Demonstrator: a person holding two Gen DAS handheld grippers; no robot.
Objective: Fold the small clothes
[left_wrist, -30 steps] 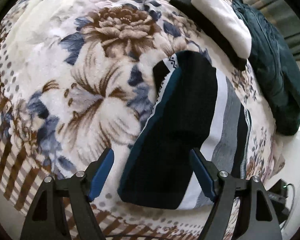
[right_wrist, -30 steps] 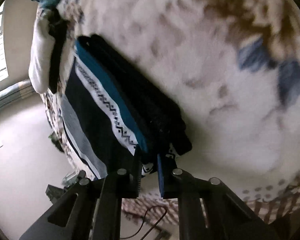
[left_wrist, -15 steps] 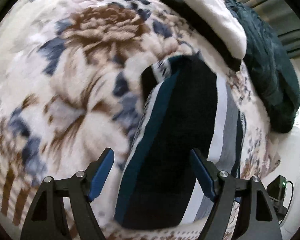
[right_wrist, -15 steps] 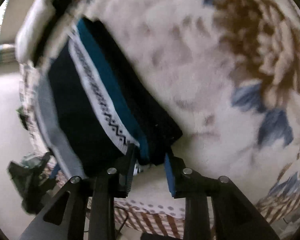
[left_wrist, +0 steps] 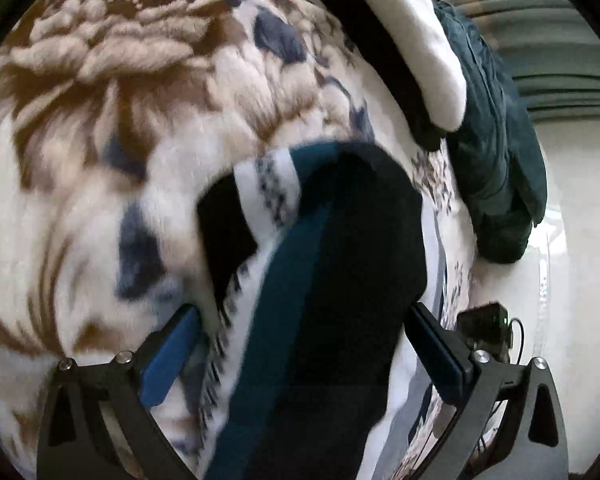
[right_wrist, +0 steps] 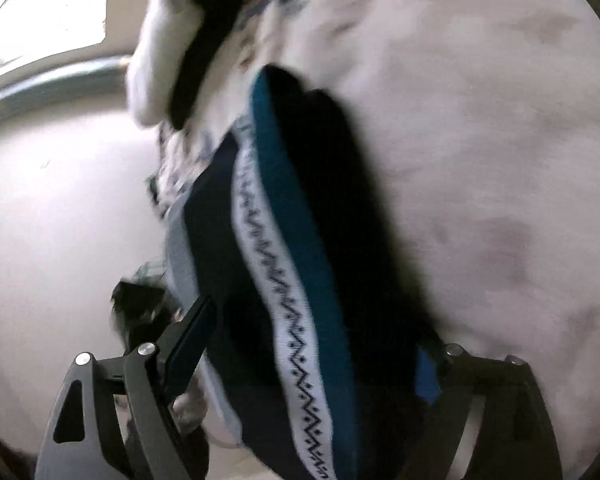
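Observation:
A folded small garment, black with a teal band and a white zigzag-patterned stripe, lies on the floral blanket. My left gripper is open, its blue-padded fingers on either side of the garment's near end. In the right wrist view the same garment fills the middle, blurred. My right gripper is open wide, with the garment's end between its fingers; I cannot tell whether the pads touch the cloth.
A folded white and black piece and a dark green garment lie at the far edge of the bed. A black device with cables sits on the pale floor beside the bed.
My right gripper has opened from nearly shut on the garment's corner to wide. Both grippers have moved forward, so the garment now lies between each pair of fingers.

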